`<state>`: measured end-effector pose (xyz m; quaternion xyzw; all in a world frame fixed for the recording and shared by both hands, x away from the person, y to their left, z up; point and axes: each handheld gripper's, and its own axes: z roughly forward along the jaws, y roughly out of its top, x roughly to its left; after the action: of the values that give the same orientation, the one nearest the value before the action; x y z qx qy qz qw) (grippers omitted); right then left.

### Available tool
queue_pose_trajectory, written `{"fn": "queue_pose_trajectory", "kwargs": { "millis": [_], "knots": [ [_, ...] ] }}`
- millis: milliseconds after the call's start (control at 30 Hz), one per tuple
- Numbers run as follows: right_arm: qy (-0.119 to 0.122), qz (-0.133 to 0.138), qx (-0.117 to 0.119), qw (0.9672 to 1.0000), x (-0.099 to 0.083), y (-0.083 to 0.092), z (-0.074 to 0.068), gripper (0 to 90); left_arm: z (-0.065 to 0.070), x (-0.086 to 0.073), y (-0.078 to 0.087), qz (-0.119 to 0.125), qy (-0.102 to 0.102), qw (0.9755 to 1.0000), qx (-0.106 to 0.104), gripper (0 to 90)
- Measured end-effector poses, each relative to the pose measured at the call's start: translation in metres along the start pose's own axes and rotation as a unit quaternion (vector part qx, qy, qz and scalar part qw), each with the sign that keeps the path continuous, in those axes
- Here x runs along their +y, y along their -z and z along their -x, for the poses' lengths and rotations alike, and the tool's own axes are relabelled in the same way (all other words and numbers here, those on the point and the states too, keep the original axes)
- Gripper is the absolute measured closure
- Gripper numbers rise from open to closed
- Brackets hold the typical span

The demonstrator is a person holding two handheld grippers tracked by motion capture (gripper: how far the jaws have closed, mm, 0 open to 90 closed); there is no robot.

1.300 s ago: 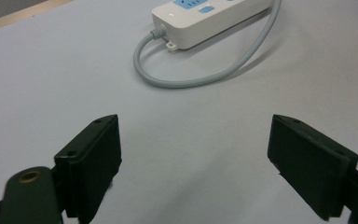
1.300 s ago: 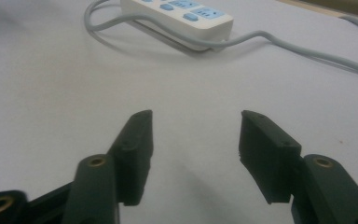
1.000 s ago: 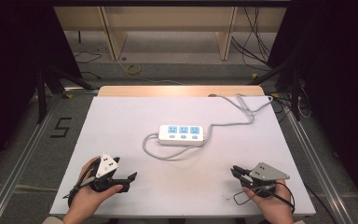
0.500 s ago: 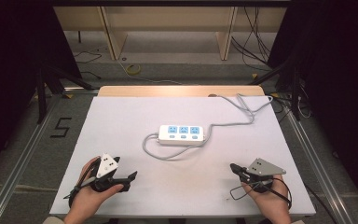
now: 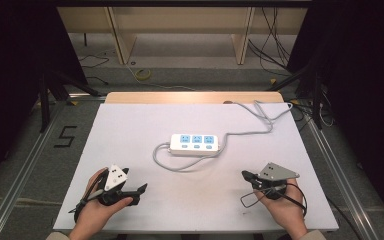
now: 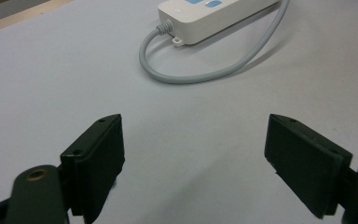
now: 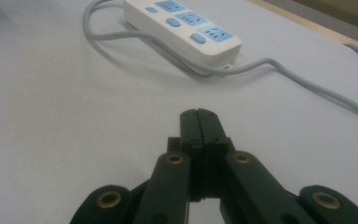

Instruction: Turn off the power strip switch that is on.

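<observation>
the white power strip (image 5: 196, 144) lies at the middle of the table (image 5: 130, 130), its grey cord (image 5: 250, 131) looping round the left end and trailing off to the far right corner. the left hand-held gripper (image 5: 141, 189) sits near the front edge with jaws spread wide and empty; the right hand-held gripper (image 5: 245, 176) has its jaws pressed together on nothing. reaching in well probably means opening the right one first, then coming at the strip's long sides, clear of the cord loop.

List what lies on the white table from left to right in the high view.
left gripper, jaws open, near the front edge → power strip at the middle, its grey cable running off toward the far right corner → right gripper, jaws shut on nothing.
</observation>
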<state>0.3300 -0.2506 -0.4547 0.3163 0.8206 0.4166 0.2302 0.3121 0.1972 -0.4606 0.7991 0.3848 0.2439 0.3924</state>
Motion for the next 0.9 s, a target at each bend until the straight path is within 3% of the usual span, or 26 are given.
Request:
{"fn": "queue_pose_trajectory", "kwargs": {
  "millis": [900],
  "knots": [
    [0.004,-0.013,0.004,0.9999,0.023,-0.016,0.003,90.0,0.0,0.0,-0.001,0.0,-0.001,1.0,0.002,19.9]
  ]
}}
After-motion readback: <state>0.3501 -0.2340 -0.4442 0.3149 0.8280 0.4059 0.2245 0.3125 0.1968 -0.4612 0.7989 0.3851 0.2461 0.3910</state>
